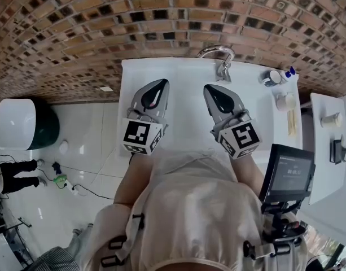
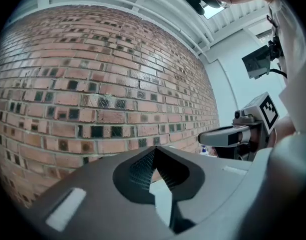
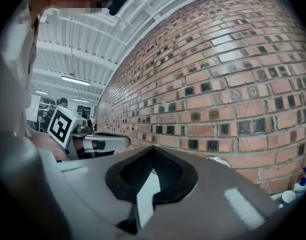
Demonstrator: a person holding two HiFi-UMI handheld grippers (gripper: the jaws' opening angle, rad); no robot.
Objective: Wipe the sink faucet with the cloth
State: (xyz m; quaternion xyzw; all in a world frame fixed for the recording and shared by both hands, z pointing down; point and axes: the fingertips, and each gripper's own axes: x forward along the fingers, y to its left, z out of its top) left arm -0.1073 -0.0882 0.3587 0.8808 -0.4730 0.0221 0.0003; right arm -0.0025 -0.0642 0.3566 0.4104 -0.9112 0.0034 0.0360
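Note:
The chrome faucet curves up at the back edge of the white sink counter, against the brick wall. In the right gripper view its top peeks over the jaws. My left gripper hovers over the counter, left of the faucet, pointing level at the wall. Its jaws are shut with nothing between them. My right gripper is held just in front of the faucet. It too is shut and holds nothing. Each gripper shows in the other's view. No cloth shows in any view.
A blue-capped bottle, a cup and small items stand on the counter's right end. A screen on a stand is at my right side. A white bin stands on the tiled floor to the left. The brick wall is close ahead.

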